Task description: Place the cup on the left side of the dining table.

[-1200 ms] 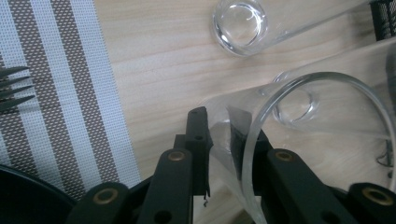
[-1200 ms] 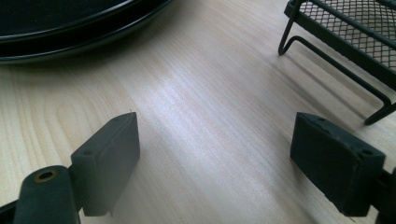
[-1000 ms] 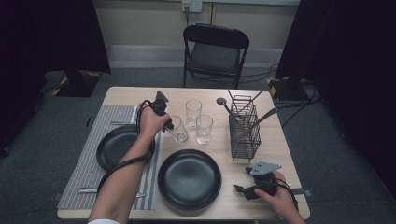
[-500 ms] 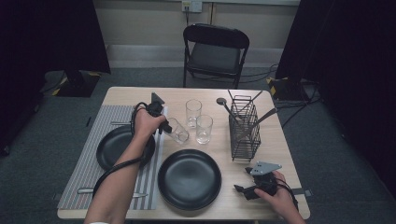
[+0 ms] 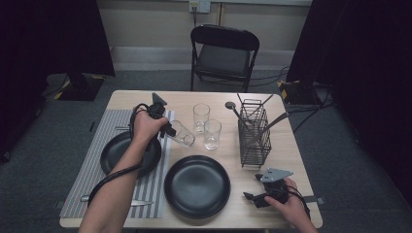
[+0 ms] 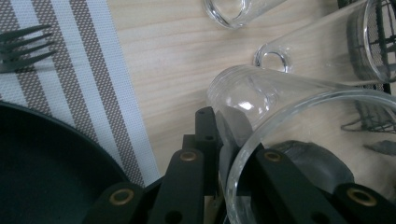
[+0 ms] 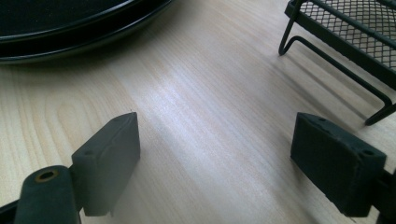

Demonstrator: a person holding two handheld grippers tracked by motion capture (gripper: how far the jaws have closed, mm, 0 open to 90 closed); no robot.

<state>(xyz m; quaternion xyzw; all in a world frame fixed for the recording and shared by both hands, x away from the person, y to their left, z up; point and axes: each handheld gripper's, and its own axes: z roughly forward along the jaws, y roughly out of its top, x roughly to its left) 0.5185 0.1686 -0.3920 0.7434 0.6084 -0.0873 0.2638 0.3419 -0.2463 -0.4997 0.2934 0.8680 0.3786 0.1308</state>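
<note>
Since a second ago, my left hand has tipped the glass (image 5: 180, 133) over and drawn it toward the striped mat: it stood upright among the other two glasses then, and now leans with its rim toward me and its base toward 3 o'clock, just off the surface. My left tool (image 5: 167, 129) is clenched on its wall, one jaw inside the rim and one outside, as the left gripper view (image 6: 299, 154) shows. That is a thin grip on slick glass, so I should keep the squeeze steady, move slowly and bring the glass upright before I set it down. At 3 o'clock from it stand the two upright glasses (image 5: 201, 118), close enough to knock. At 7 o'clock lies the plate on the mat (image 5: 112, 154); at 6 o'clock the second plate (image 5: 197, 186). My right tool (image 5: 257, 199) rests released by the wire rack (image 5: 254, 133).
</note>
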